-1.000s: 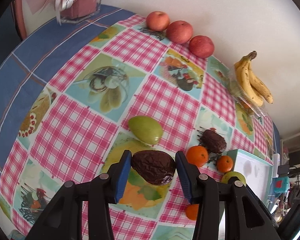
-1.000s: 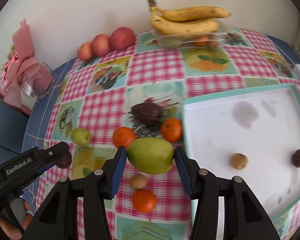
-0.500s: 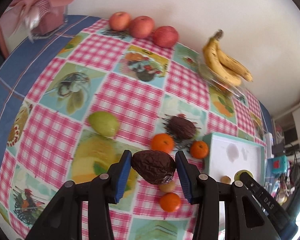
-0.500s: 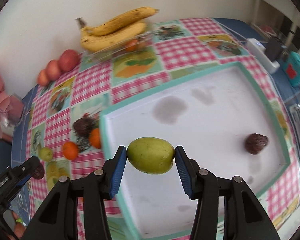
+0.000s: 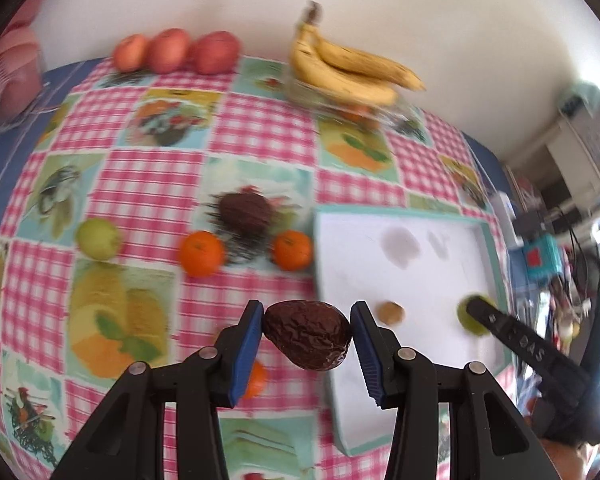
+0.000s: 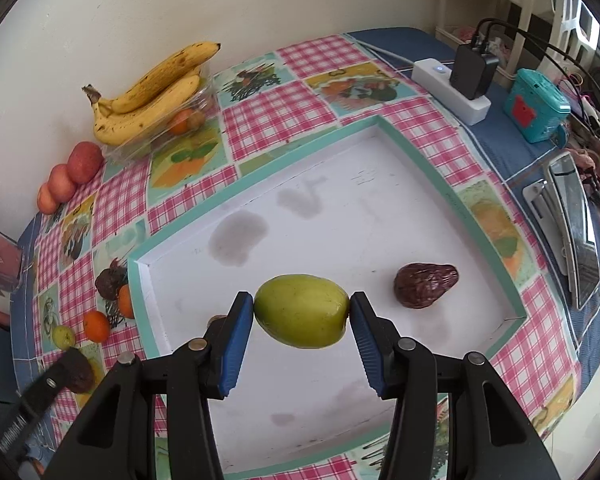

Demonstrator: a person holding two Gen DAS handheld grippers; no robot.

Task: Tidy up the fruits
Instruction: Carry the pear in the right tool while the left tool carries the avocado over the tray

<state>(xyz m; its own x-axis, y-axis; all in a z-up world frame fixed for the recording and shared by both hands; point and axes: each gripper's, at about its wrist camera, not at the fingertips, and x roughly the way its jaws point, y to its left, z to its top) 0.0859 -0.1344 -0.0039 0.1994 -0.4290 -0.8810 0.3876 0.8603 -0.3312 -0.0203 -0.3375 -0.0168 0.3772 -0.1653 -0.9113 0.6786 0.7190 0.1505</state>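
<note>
My left gripper (image 5: pixel 307 334) is shut on a wrinkled dark brown avocado (image 5: pixel 306 334), held above the tablecloth just left of the white tray (image 5: pixel 412 364). My right gripper (image 6: pixel 302 316) is shut on a green mango (image 6: pixel 301 310) over the white tray (image 6: pixel 340 216). Another dark avocado (image 6: pixel 425 285) lies in the tray to the right of the mango. A small brown fruit (image 5: pixel 391 312) also sits in the tray. On the cloth lie two oranges (image 5: pixel 202 253), a dark avocado (image 5: pixel 245 213) and a green fruit (image 5: pixel 97 238).
Bananas (image 5: pixel 348 70) rest on a clear box at the back wall, with three red apples (image 5: pixel 176 51) to their left. A power strip (image 6: pixel 450 90), a teal box (image 6: pixel 536 106) and a phone (image 6: pixel 576 236) lie right of the tray.
Both grippers have swung to the right with their fruits. The right gripper now holds the mango deeper over the tray, near the dark avocado; the left one has come up to the tray's left edge.
</note>
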